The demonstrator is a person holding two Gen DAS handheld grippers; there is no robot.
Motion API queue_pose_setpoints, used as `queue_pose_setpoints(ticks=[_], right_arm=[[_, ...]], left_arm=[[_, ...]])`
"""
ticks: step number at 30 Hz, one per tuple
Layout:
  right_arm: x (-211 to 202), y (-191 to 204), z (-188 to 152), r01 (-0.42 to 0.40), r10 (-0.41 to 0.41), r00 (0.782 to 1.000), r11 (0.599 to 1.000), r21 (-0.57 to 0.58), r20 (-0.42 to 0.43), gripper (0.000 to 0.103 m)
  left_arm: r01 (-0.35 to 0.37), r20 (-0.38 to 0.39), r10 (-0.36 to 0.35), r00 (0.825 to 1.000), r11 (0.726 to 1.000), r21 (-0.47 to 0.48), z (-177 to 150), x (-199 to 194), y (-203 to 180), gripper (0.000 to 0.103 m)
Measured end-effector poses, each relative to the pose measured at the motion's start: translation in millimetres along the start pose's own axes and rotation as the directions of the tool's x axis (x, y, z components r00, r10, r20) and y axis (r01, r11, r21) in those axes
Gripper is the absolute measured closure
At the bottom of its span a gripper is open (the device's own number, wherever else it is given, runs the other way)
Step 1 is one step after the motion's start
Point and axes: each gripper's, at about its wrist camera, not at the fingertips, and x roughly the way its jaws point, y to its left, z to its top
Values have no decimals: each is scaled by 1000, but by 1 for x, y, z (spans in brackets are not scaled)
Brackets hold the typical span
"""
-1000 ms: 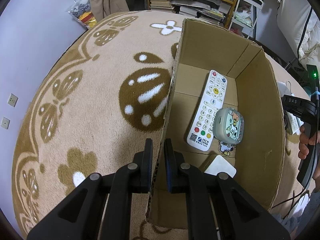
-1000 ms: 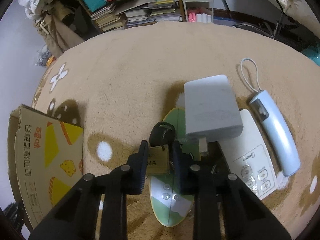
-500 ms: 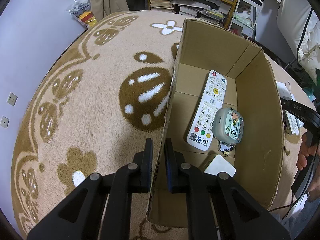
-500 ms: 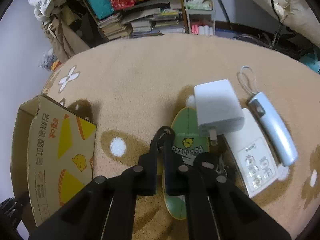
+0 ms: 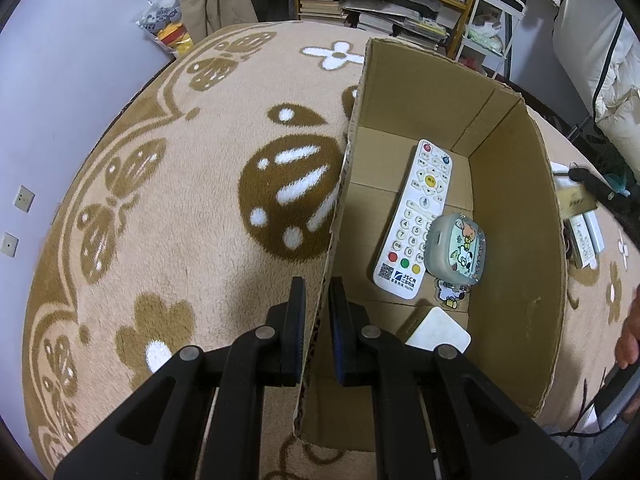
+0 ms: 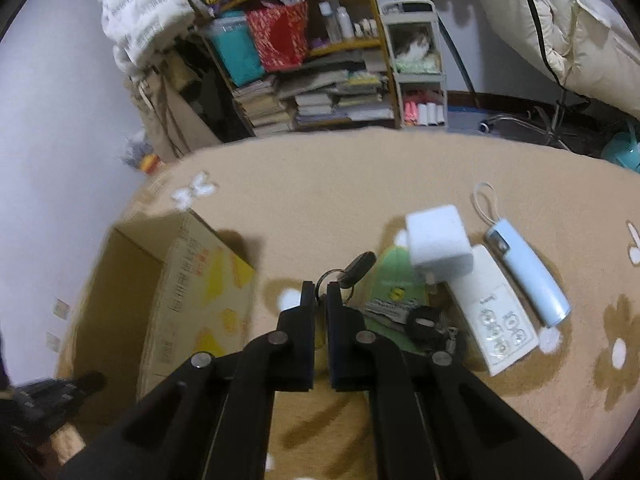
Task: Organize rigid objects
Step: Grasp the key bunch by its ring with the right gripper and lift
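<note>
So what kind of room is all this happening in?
Most likely a lived-in room at home: a patterned carpet covers the floor, a cluttered bookshelf stacked with books stands against the wall, and household remotes sit in a cardboard box.

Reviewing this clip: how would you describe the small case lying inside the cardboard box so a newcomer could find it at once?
Look into the open cardboard box on the tan patterned rug; the left gripper clamps its near wall. A long white remote lies on the box floor, and the grey case overlaps its lower right side. Unlike its plain neighbours, it is rounded and has cartoon animals on its lid.
</note>
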Motion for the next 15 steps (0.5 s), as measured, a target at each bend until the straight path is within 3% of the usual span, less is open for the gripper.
queue_pose_setpoints(ticks=[8, 15], right_arm=[[-44, 68, 18, -151, 159, 985, 981, -124, 63, 97], [-64, 115, 8, -237, 246, 969, 950, -204, 17, 97]], left_arm=[[7, -4, -7, 1000, 1000, -6, 0, -1, 1, 93], [9, -5, -9, 1000, 1000, -7, 0, 0, 1, 93]])
